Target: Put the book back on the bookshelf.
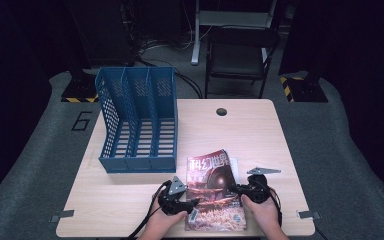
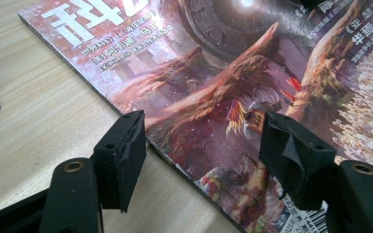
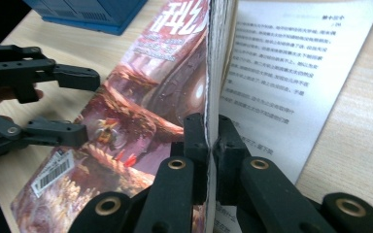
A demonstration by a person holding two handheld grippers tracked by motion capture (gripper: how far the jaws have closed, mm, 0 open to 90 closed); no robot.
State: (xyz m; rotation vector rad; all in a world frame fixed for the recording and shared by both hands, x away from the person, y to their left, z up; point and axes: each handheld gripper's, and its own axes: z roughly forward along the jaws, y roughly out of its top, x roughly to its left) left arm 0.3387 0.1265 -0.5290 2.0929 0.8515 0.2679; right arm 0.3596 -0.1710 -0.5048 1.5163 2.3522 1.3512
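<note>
Black jaws of the right gripper (image 3: 207, 141) pinch the magazine (image 3: 141, 111) by its open edge, lifting it a little off the tabletop (image 1: 130, 195). Left gripper (image 2: 201, 145) is spread wide over the other edge, not squeezing yet. Blue file holder (image 1: 137, 120) waits behind.

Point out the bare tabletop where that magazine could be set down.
Bare wood lies right of the blue file rack, around the cable hole. Another patch lies between the rack's front and the left claw. Crowded: the near edge, where the right claw pinches the magazine.
</note>
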